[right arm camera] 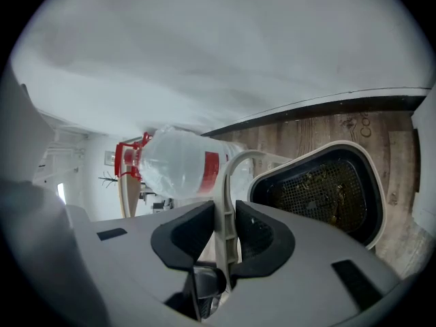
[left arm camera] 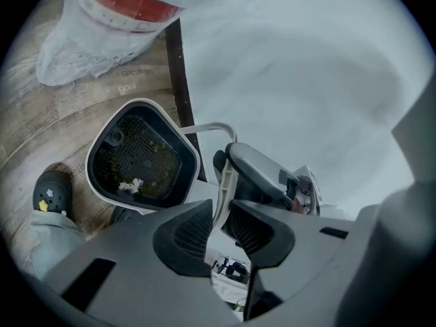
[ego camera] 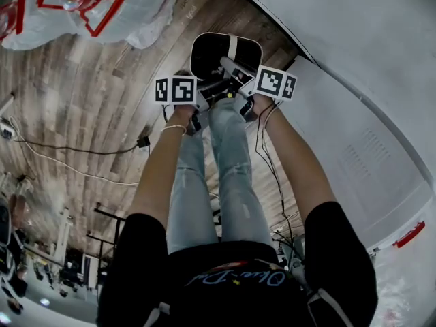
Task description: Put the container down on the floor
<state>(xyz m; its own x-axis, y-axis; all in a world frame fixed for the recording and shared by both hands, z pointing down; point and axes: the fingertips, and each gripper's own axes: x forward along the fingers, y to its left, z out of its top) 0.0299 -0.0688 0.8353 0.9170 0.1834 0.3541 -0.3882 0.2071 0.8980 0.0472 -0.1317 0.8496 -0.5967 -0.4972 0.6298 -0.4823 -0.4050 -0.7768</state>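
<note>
My main worry is letting go too soon: the container (left arm camera: 90, 169) hangs by its pale loop handle (right arm camera: 221, 186), low over the plank floor (ego camera: 88, 107) by the person's shoe (left arm camera: 51, 195). I cannot tell whether its base touches down yet, so an early release would likely drop it and tip it. The right tongs (right arm camera: 225, 234) pinch the handle squarely. The left tongs (left arm camera: 219, 225) also close around that strip, and I read their pads as pressing on it, though less snugly. If one side slackens first, I judge the handle could twist and swing the container against the shoe or the white wall (ego camera: 354, 80). Inside, its dark mesh lining (left arm camera: 139, 157) holds only scattered crumbs and a pale scrap (left arm camera: 129, 182). A plastic-wrapped water bottle (right arm camera: 174, 162) lies well apart.
</note>
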